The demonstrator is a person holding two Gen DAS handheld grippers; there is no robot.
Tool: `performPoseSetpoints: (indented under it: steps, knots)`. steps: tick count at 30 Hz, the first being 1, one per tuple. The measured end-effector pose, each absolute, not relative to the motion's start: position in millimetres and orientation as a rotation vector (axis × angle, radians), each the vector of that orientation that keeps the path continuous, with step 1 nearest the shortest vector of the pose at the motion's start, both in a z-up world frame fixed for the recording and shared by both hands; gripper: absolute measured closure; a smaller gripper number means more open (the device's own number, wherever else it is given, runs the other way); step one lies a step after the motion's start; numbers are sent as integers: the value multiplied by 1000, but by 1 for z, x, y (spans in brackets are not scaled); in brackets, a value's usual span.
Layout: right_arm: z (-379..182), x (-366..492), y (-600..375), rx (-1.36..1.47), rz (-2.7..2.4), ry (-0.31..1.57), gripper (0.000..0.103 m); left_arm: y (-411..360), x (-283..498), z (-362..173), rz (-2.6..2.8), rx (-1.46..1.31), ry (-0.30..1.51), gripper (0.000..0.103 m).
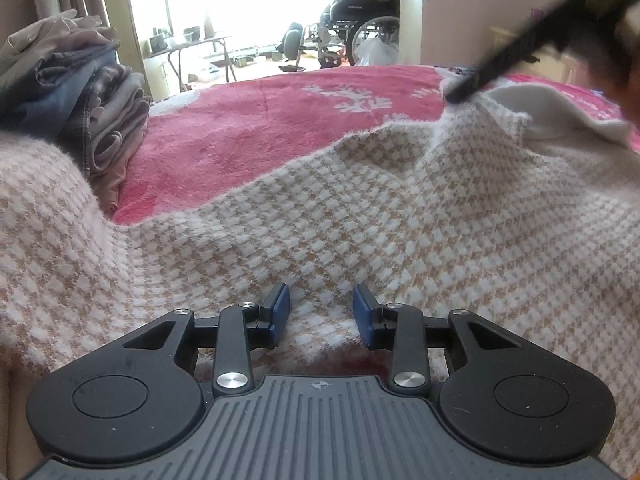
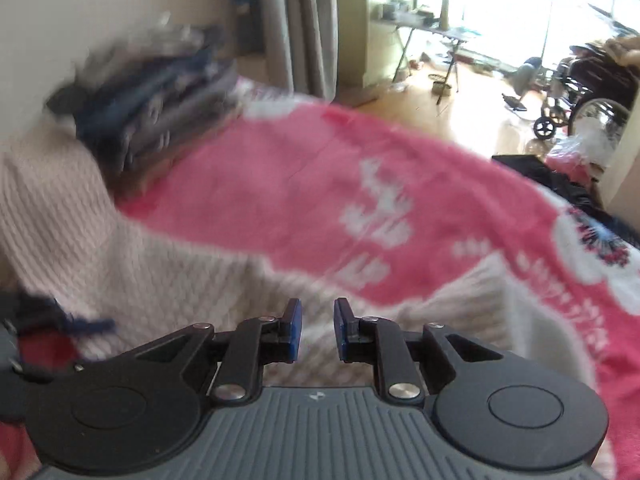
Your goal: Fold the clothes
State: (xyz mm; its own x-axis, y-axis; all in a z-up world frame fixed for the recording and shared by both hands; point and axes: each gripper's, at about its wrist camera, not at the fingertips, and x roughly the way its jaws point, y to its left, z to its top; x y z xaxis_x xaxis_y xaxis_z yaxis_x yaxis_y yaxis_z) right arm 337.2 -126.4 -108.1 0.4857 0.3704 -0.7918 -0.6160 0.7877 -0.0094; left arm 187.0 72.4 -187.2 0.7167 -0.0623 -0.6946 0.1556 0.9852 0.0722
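Observation:
A beige and white houndstooth sweater (image 1: 360,208) lies spread over a red blanket (image 1: 260,120) on the bed. My left gripper (image 1: 322,306) stands open just above the sweater's near part, with nothing between its blue pads (image 1: 280,308). The right wrist view is blurred by motion. There the sweater (image 2: 168,276) lies under my right gripper (image 2: 317,322), whose blue pads (image 2: 295,328) stand apart with nothing between them. In the left wrist view the right gripper's black body (image 1: 520,44) hangs at the upper right, its tip at the sweater's far edge.
A stack of folded clothes (image 1: 80,92) (image 2: 160,104) sits at the bed's far left by a curtain (image 2: 304,20). Beyond the bed are a wheelchair (image 1: 360,12) and a folding table (image 1: 188,44). Dark cloth (image 2: 560,184) lies at the bed's right edge.

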Motion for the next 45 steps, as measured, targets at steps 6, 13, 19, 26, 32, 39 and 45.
performPoseSetpoints:
  steps: [6, 13, 19, 26, 32, 39, 45]
  knots:
    - [-148, 348, -177, -167, 408, 1004, 103, 79, 185, -188, -132, 107, 761, 67]
    - [-107, 344, -167, -152, 437, 903, 91, 77, 182, -163, -158, 144, 632, 68]
    - [-143, 405, -171, -61, 335, 963, 91, 57, 201, -184, -159, 166, 751, 68]
    - [-151, 442, -190, 101, 184, 945, 101, 63, 192, -188, -145, 151, 755, 67]
    - [-110, 428, -252, 307, 59, 871, 87, 68, 191, -188, -138, 143, 756, 67]
    - [-46, 299, -313, 318, 172, 891, 69, 69, 185, -180, -122, 149, 714, 66]
    - [-24, 154, -382, 373, 66, 928, 64, 57, 167, -149, -162, 162, 595, 66]
